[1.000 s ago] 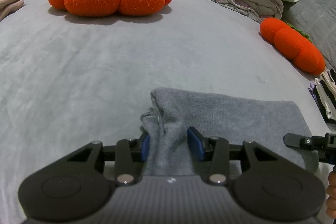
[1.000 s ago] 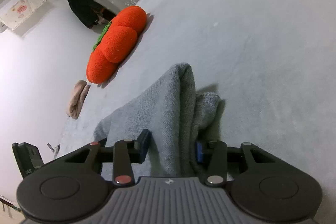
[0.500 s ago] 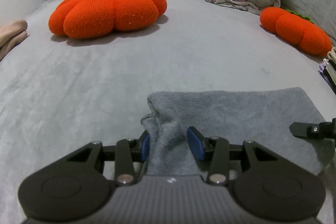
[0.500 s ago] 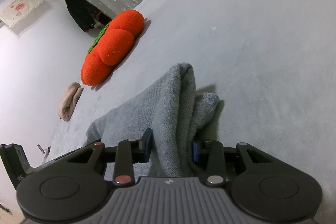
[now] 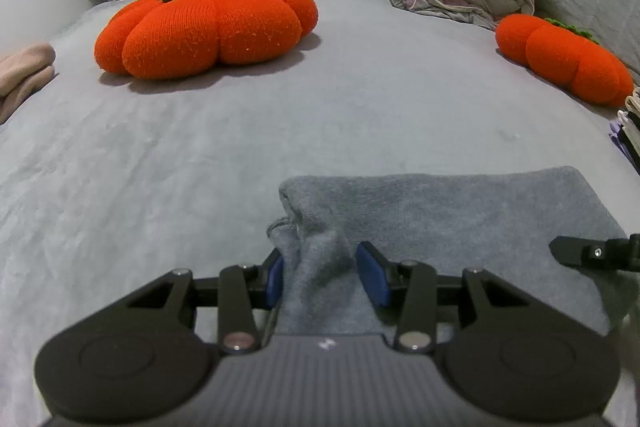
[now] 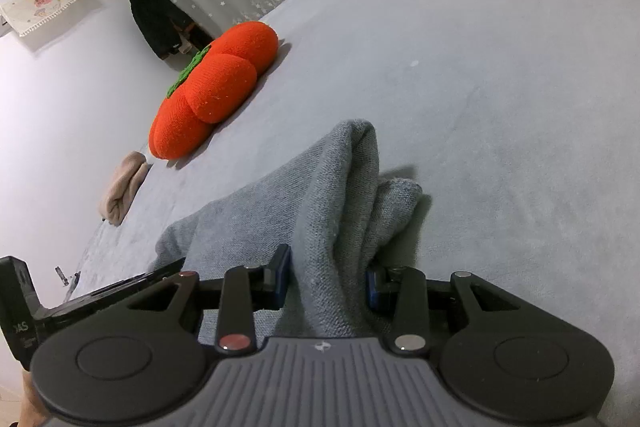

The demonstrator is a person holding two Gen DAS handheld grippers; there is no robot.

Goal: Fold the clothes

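Two grippers grip one grey garment (image 5: 440,211) on the bed (image 5: 200,147). Left gripper (image 5: 320,275): blue pads pinch a bunched corner at its left end. Right gripper (image 6: 326,281): pads clamp a raised ridge of cloth at the other end. Between them the garment lies folded flat. Orange cushion (image 5: 208,27) sits well behind.

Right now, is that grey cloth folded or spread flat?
Folded: the grey cloth lies doubled on the bed, its layered corners pinched by both grippers.
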